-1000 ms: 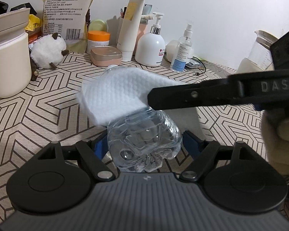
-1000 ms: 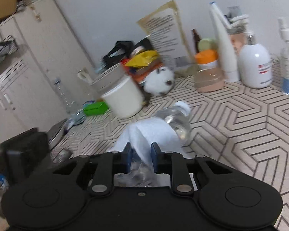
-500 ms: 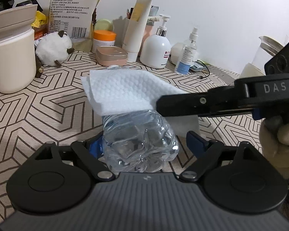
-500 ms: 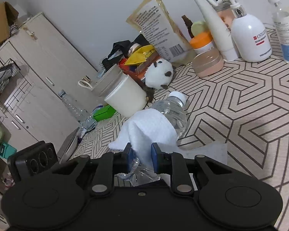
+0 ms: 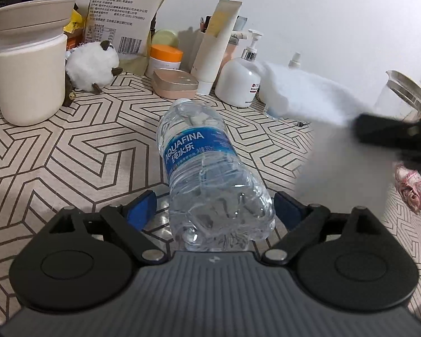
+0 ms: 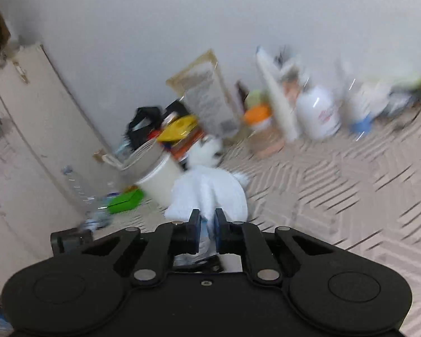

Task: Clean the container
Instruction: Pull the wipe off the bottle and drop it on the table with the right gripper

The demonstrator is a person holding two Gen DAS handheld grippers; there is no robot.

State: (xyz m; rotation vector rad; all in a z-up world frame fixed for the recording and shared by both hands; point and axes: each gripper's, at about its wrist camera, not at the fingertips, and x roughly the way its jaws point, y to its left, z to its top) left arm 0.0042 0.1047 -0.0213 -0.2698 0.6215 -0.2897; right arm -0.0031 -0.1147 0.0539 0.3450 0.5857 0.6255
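Note:
A clear Aquafina water bottle (image 5: 202, 163) with a blue label lies on the patterned tabletop (image 5: 70, 151), cap pointing away. Its base sits between the blue pads of my left gripper (image 5: 214, 205), whose jaws are opening; a gap shows at the left pad (image 5: 141, 207). My right gripper (image 6: 207, 219) is closing, pinched on a white cloth (image 6: 207, 191) that bunches in front of its fingers. In the left wrist view that cloth (image 5: 303, 95) hangs in the air right of the bottle, held by the blurred black right gripper (image 5: 384, 134).
Along the wall stand a cream jar (image 5: 28, 78), a plush sheep (image 5: 91, 66), a snack bag (image 5: 120, 14), an orange-lidded jar (image 5: 165, 56), a pink case (image 5: 175, 84), a tube (image 5: 216, 45) and a pump bottle (image 5: 238, 81). A glass jug (image 5: 401, 95) is far right. A cabinet (image 6: 28, 140) flanks the table.
The right gripper has lifted the cloth off the bottle and swung it up to the right, baring the label. The left jaws have spread away from the bottle's base.

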